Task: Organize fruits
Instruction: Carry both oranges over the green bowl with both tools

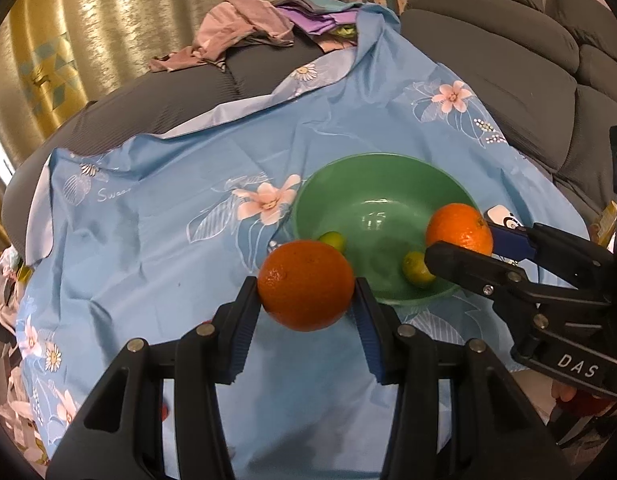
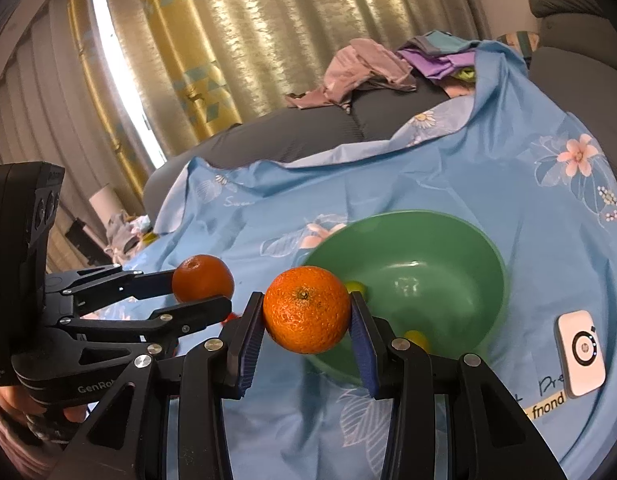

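In the left wrist view, an orange (image 1: 306, 285) sits low centre, clamped between the blue pads of the left gripper (image 1: 307, 294), in front of the near rim of the green bowl (image 1: 332, 184). A second orange (image 1: 459, 229) at right is pinched in the right gripper (image 1: 466, 240), over the bowl's right side. Two small green fruits (image 1: 416, 267) lie inside the bowl. The bowl stands on a blue flowered cloth (image 1: 148, 240) spread over a grey sofa (image 1: 528, 80). Clothes (image 1: 244, 28) are heaped at top centre, with gold curtains (image 1: 108, 12) behind. A white device (image 2: 582, 362) lies right of the bowl in the right wrist view.
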